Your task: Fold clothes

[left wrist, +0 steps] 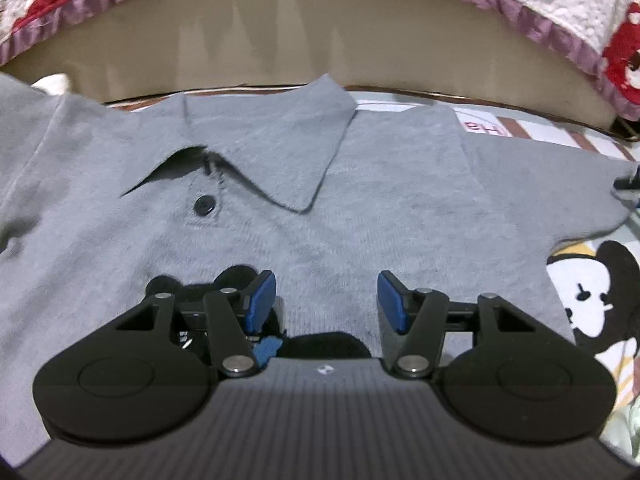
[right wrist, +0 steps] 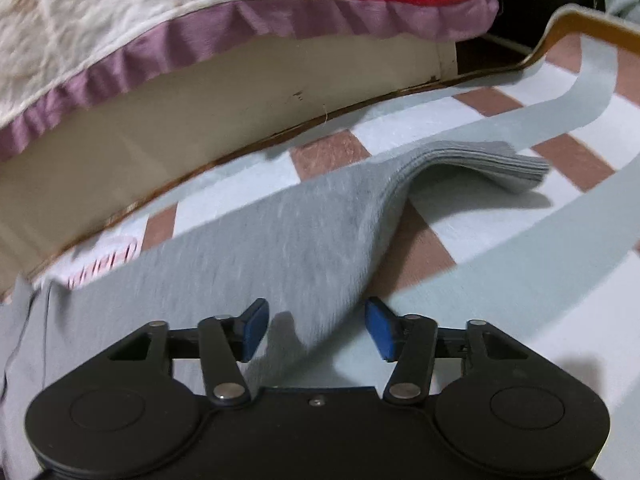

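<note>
Pink lettering on a white patch of the striped sheet, left wrist view, just beyond the grey shirt's shoulder; it appears upside down, roughly "eH", the rest covered; same pink lettering in the right wrist view beside the sleeve, blurred and unreadable; small pale emblem on the left gripper's body, not legible.

The left gripper points forward and downward, its two blue-padded fingers spread apart with nothing pinched between them. The right gripper points forward and downward as well, its blue pads likewise parted, clamping nothing. Its fingertips show at the right edge of the left wrist view.
</note>
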